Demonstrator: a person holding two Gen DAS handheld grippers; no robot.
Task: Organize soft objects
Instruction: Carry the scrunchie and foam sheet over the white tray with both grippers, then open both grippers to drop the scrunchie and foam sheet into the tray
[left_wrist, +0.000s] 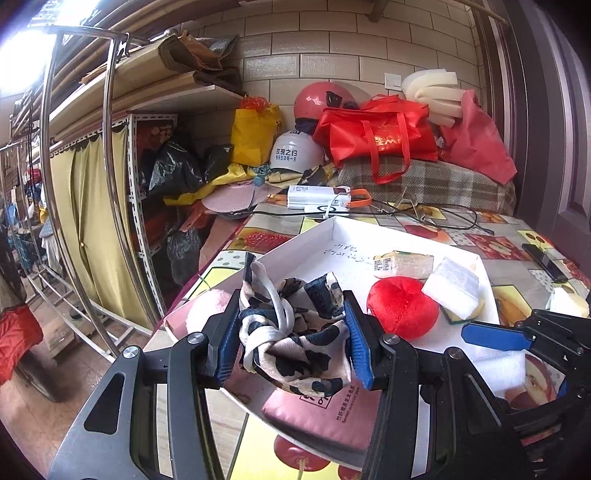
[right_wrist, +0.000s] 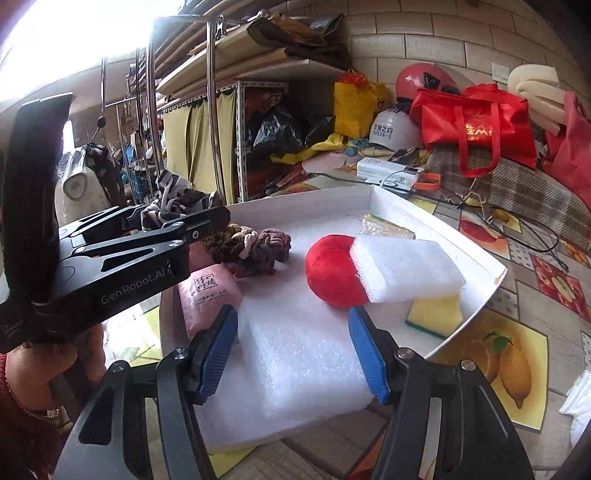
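Observation:
My left gripper (left_wrist: 291, 336) is shut on a knotted black-and-white patterned cloth (left_wrist: 295, 332) and holds it above the near left part of the white tray (left_wrist: 325, 236); the gripper and cloth also show in the right wrist view (right_wrist: 173, 212). In the tray lie a red plush cushion (right_wrist: 332, 269), a white foam block (right_wrist: 406, 269), a yellow-green sponge (right_wrist: 436, 314), a pink pouch (right_wrist: 207, 295), a braided brown scrunchie (right_wrist: 251, 251) and a large white foam slab (right_wrist: 299, 362). My right gripper (right_wrist: 293, 350) is open around the foam slab's near part, its fingers (right_wrist: 218, 350) beside it.
The tray sits on a fruit-print tablecloth (right_wrist: 517, 332). Behind it are cables (right_wrist: 517, 229), a white device (right_wrist: 388, 170), helmets (left_wrist: 299, 151), red bags (left_wrist: 376, 136) and a plaid cushion (left_wrist: 436, 181). A phone (left_wrist: 546, 262) lies at right. Metal racks (left_wrist: 110, 184) stand left.

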